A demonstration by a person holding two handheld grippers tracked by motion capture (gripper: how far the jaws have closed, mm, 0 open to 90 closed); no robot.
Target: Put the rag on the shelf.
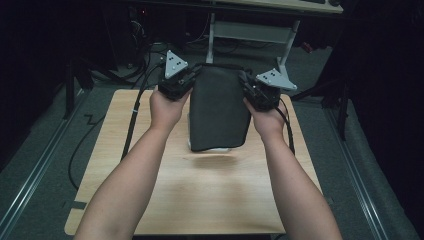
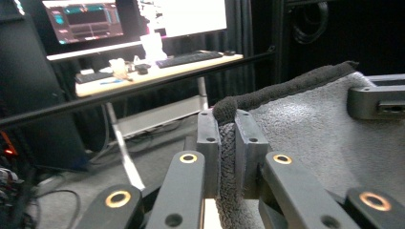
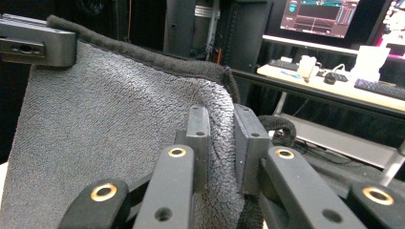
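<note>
A person holds a dark grey terry-cloth towel [image 1: 218, 107] up in the air between two hand-held grippers, above a light wooden desk [image 1: 150, 190] with rounded corners.

The left gripper [image 1: 192, 75] has its fingers [image 2: 208, 148] closed tight on the towel's upper left corner; in the left gripper view the cloth is pinched between the two black pads, and a rolled, darker hem curls over just above the fingertips. The right gripper [image 1: 246, 80] grips the upper right corner in the same way; in the right gripper view the fabric is squeezed between its fingers [image 3: 198, 138], with the hem running away from them toward the other gripper.

The towel's top edge stretches level from one set of fingers to the other. From there the cloth hangs down, so its long axis runs from the fingers toward the desk, with the free bottom edge pointing down and toward the person. The sheet looks flat and smooth, slightly narrower at the bottom. Its lower edge hangs close over the desk; I cannot tell whether it touches. A pale object [image 1: 215, 148] peeks out just under that bottom edge, and a soft shadow lies on the wood below it.
</note>
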